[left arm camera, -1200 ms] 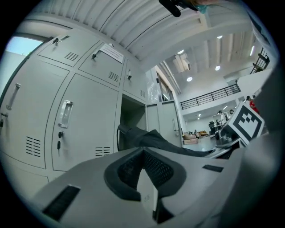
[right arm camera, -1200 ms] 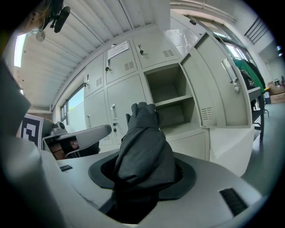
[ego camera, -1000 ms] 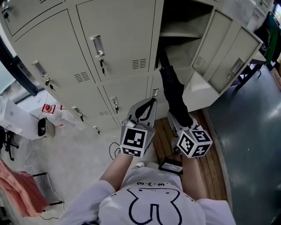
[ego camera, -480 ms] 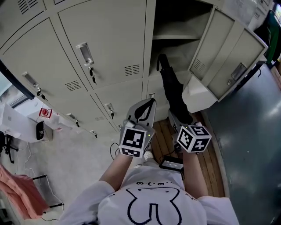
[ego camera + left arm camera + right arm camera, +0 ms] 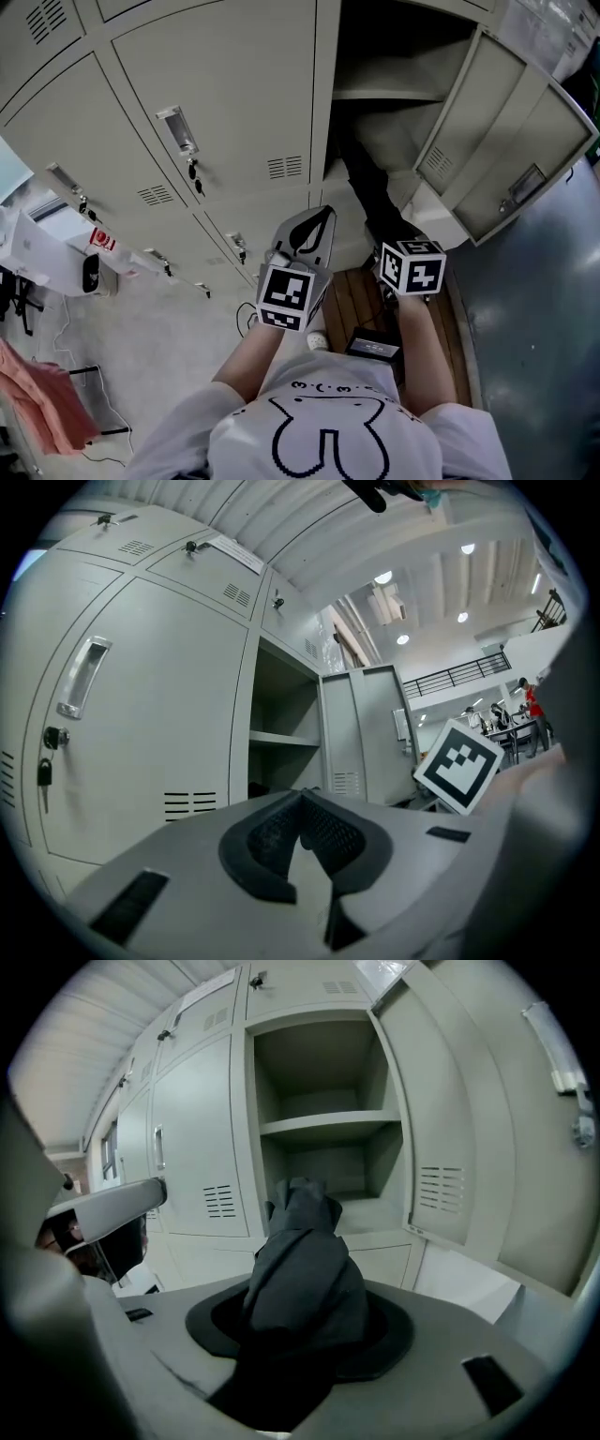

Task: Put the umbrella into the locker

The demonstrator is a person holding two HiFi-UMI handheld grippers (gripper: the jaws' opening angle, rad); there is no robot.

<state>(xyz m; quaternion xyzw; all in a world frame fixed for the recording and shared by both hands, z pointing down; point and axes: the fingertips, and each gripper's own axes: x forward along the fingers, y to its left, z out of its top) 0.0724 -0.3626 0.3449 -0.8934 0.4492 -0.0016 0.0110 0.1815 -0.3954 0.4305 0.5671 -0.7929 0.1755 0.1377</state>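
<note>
I count two grippers, each with one marker cube, and one umbrella. The left gripper [image 5: 322, 217] is pressed together at the tips with nothing between them; its own view shows the two dark pads [image 5: 272, 841] meeting at the far end. The right gripper [image 5: 305, 1326] is pinching the umbrella [image 5: 305, 1274], and the cloth fills the gap between its jaws.

One locker door [image 5: 502, 155] stands open, swung out to the right, with one set of louvres and one handle on it. Behind it is one open compartment [image 5: 323, 1162], split by one shelf [image 5: 328, 1124] into an upper and a lower space. To the left of it I see several closed doors; the nearest [image 5: 211, 122] has one recessed handle, with a key hanging in the lock below it, and one vent grille.

The umbrella is black and matt, folded down, its cloth wrapped in loose, soft creases and bunched into a crumpled knot at the far end. From the head view it runs as a dark, slanted bar up from the right gripper's cube [image 5: 411, 267] to the left edge of the opening. Its far end sits at the mouth of the lower space, under the shelf. I cannot tell whether it has crossed the threshold.

On the floor below lie one strip of wooden slats [image 5: 349, 298] and one small black box [image 5: 375, 347].
</note>
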